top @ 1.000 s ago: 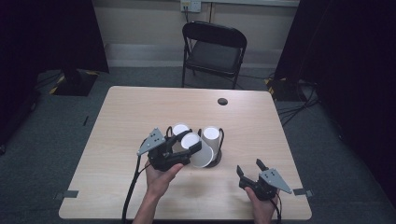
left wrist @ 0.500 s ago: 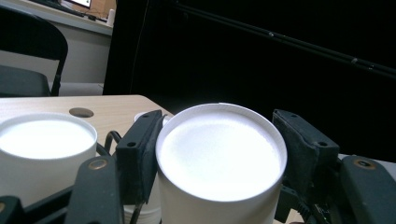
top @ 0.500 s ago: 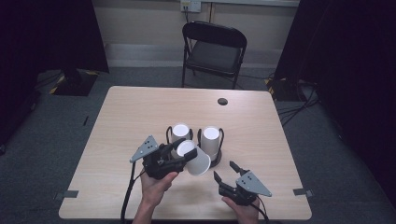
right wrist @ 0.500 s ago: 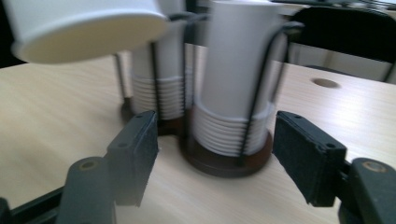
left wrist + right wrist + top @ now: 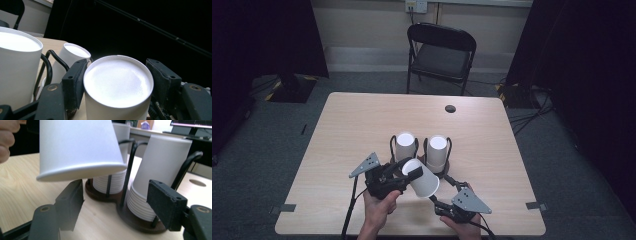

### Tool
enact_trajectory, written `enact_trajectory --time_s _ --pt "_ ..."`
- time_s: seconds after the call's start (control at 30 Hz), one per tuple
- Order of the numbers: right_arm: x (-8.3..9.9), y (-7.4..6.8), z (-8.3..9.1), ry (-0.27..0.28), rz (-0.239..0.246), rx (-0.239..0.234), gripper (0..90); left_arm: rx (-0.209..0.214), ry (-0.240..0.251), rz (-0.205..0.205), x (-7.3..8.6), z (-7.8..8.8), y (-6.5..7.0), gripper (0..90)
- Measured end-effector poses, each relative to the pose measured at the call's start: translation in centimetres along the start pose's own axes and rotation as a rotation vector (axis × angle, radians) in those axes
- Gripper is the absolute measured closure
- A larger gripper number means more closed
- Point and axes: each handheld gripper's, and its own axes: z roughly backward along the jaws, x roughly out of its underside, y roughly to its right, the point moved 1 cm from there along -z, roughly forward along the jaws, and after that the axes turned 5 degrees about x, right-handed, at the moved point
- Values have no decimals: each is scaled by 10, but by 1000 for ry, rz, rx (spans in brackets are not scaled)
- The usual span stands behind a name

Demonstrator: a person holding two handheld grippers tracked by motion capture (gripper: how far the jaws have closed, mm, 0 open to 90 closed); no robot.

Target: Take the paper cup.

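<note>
While our left gripper (image 5: 408,174) clamps the cup (image 5: 421,177) upside down and tilted, clear of the table just before the two stacks (image 5: 437,150), we bring the right gripper (image 5: 443,192) toward its rim. Its jaws, having just narrowed, stand apart on nothing; we should centre them on the rim before closing gently.

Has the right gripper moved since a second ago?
Yes. The right gripper has moved left along the table's near edge, toward the cup holder.
</note>
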Motion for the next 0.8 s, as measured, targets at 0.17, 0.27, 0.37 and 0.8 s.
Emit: enact_trajectory --time_s 0.17,0.27,0.37,0.8 --pt "-5 -1 1 82 4 -14 318 27 7 18 1 3 4 356" --pt "-8 -2 0 108 13 -20 340 31 17 40 2 4 3 356" --pt "-10 -2 -1 126 23 -29 372 49 27 64 4 4 1 356" --pt "-15 -8 -7 186 71 -61 558 95 40 141 10 5 -3 355"
